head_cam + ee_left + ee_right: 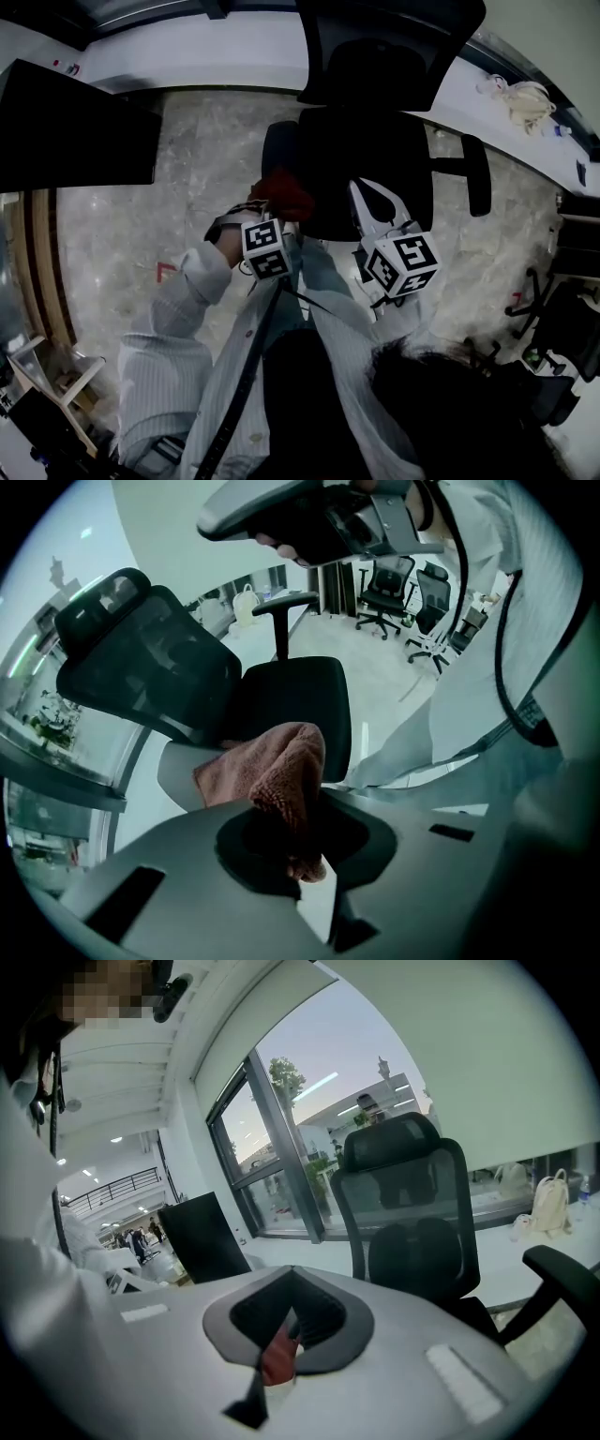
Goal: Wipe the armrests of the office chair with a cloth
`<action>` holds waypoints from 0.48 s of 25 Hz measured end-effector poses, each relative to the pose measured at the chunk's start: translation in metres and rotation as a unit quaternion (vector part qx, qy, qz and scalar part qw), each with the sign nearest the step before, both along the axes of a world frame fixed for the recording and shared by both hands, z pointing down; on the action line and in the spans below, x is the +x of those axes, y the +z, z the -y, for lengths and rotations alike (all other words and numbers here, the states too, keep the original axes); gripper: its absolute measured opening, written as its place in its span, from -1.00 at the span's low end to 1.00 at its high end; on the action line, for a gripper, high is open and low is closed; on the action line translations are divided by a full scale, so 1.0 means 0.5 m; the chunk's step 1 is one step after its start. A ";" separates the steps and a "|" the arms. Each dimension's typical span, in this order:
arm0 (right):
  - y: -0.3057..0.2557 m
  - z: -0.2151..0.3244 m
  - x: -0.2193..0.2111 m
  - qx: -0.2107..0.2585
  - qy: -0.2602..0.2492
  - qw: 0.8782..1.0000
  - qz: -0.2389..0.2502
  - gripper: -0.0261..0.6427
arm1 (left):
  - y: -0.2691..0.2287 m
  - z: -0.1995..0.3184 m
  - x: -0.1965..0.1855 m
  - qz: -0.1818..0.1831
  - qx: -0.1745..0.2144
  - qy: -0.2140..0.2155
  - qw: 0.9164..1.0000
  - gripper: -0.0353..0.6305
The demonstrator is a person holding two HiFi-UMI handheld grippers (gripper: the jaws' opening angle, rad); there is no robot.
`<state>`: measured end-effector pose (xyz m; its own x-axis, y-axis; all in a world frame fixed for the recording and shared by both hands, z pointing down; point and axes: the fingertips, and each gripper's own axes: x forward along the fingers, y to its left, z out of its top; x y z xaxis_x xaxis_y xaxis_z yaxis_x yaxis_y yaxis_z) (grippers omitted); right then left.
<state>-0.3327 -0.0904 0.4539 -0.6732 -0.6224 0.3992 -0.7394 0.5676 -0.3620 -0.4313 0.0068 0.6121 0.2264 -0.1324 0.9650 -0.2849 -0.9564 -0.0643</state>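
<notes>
Cloth: reddish-pink terry, bunched. One fold is pinched in the left gripper and the rest is draped at the near end of the left-hand armrest.
Left gripper: jaws clamped on the cloth, held beside the front corner of the seat.
Left-hand armrest: dark padded oval beside the seat, with the cloth over its near end.
Right-hand armrest: bare, on a black stem, well apart from both grippers.
Office chair: black, with a mesh back and headrest, its seat towards the person.
Right gripper: jaws drawn together, held over the front of the seat. A small red patch shows in the slit between them; what it is cannot be told.
Floor: pale veined stone, glossy, with a small red mark left of the grippers.
Desk: long white top curving behind the chair, with a black monitor at left and a pale bag at right.
Room: tall windows rise behind the desk, with buildings beyond. Further chairs stand on the open floor.
</notes>
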 end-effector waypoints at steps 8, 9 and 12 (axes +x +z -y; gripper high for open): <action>0.029 -0.027 -0.006 -0.009 -0.006 1.000 -0.021 -0.92 | 0.026 0.195 -0.068 -0.046 -0.012 -0.163 0.985 -0.79; 0.034 -0.031 -0.006 -0.011 -0.005 1.000 -0.024 -0.92 | 0.029 0.231 -0.080 -0.048 -0.005 -0.185 0.982 -0.79; 0.048 -0.046 0.007 -0.022 0.005 0.999 -0.028 -0.92 | 0.038 0.327 -0.106 -0.047 0.020 -0.239 0.970 -0.79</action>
